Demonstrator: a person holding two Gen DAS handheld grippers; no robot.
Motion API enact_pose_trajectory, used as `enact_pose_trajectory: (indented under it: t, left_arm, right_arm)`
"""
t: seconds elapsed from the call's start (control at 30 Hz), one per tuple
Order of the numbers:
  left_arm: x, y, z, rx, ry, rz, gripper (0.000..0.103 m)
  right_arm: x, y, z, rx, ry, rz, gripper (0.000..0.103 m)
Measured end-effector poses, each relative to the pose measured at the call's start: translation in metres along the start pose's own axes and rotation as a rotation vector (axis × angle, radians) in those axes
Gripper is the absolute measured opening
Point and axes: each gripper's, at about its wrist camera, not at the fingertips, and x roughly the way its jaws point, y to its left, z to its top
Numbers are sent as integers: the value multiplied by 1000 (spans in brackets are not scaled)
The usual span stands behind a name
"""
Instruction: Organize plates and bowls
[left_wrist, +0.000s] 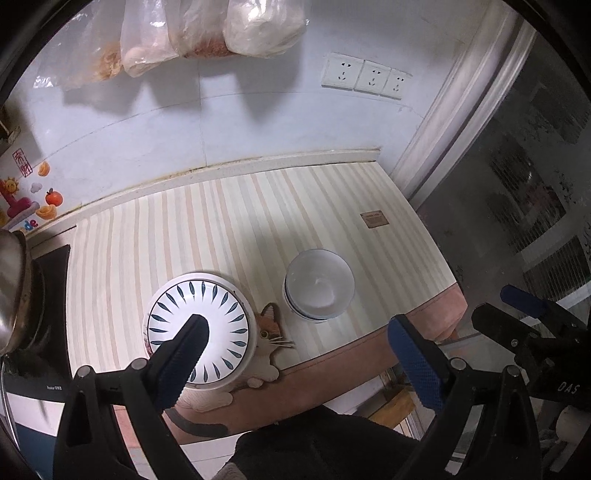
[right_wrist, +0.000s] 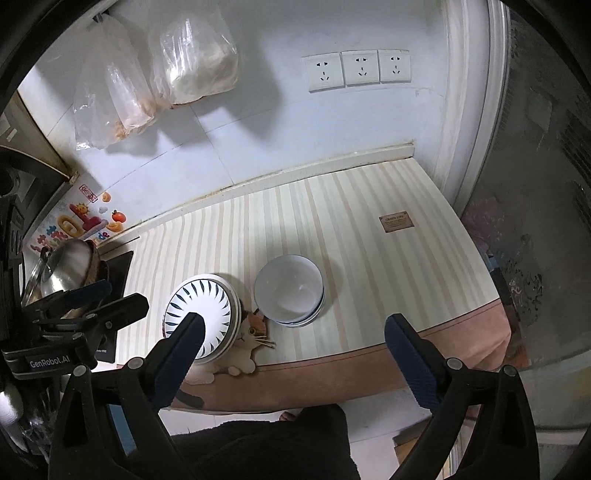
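Both claws (left_wrist: 297, 341) (right_wrist: 293, 338) gape above upright stacked plates (left_wrist: 225, 317) beside nested bowls (right_wrist: 290, 290).

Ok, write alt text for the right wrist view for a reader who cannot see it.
A stack of leaf-patterned plates and a stack of white bowls sit side by side on a striped mat with a cat design, below the open right tongs. The left tongs hover at the left edge; three wall sockets and hanging plastic bags are behind.
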Motion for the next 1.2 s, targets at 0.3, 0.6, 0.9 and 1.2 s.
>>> enact_pose_trajectory:
  t: [0.3, 0.6, 0.9, 1.2]
  left_arm:
    - [40, 5, 9, -34, 47, 10, 101]
    - [120, 7, 34, -61, 152, 45, 101]
    - [213, 20, 54, -119, 331, -8, 100]
    - [301, 33, 53, -210, 525, -125, 100]
  right_arm:
    - [32, -13, 7, 26, 49, -3, 100]
    - [125, -41, 16, 56, 179, 83, 100]
    - [222, -60, 12, 137, 294, 212, 100]
    - [309, -89, -1, 249, 407, 302, 100]
